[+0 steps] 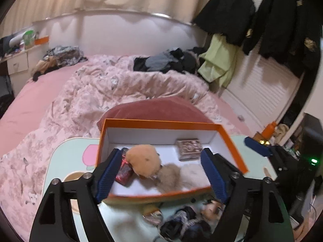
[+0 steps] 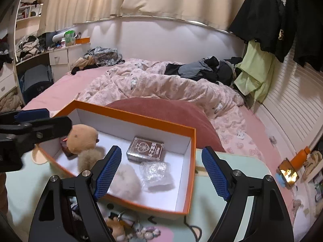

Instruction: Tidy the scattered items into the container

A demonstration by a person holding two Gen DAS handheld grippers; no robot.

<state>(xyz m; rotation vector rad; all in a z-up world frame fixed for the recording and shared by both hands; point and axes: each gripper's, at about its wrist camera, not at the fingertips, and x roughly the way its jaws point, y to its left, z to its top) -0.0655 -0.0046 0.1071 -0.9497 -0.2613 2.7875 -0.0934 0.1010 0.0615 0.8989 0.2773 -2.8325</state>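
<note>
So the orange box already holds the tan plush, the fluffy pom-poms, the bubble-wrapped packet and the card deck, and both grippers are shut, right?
Not quite: both grippers are open. The left gripper and right gripper show spread jaws in their wrist views, holding nothing. The orange box does hold the tan plush, pom-poms, bubble-wrapped packet and card deck.

The orange box (image 2: 177, 207) looks like matt cardboard, white inside. In it lie a fuzzy tan plush toy (image 2: 80, 139), a fluffy cream pompom (image 2: 126, 183), a crinkled clear plastic packet (image 2: 157, 174) and a glossy brown card box (image 2: 145, 149). The bench (image 2: 238, 207) is smooth.
</note>
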